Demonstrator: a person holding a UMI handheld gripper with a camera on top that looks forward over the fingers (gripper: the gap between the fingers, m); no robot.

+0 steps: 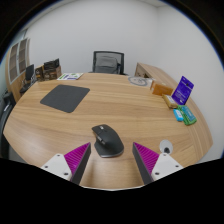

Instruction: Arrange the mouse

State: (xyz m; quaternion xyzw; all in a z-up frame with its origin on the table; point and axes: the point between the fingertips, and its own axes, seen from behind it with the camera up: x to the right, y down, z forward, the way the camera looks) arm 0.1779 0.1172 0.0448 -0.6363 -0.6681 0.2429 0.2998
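Gripper view: small items on the surface (120, 105) beyond the fingers were hard to identify.
Mouse (105, 140): dark, lay between and just ahead of the fingers.
Jaws: spread apart, empty.
Mat (65, 96): grey, well beyond the mouse.

**Gripper hovering with its fingers spread**

The gripper (113, 160) is reaching forward with both fingers showing at the near edge of its own view; the two fingers are standing well apart, a wide gap lying open between them; nothing is being pressed between them; the left finger's magenta pad (76, 156) is facing inward and slanting toward the gap; the right finger's pad (150, 157) is mirroring it from the other side; both fingertips are sitting level with each other.
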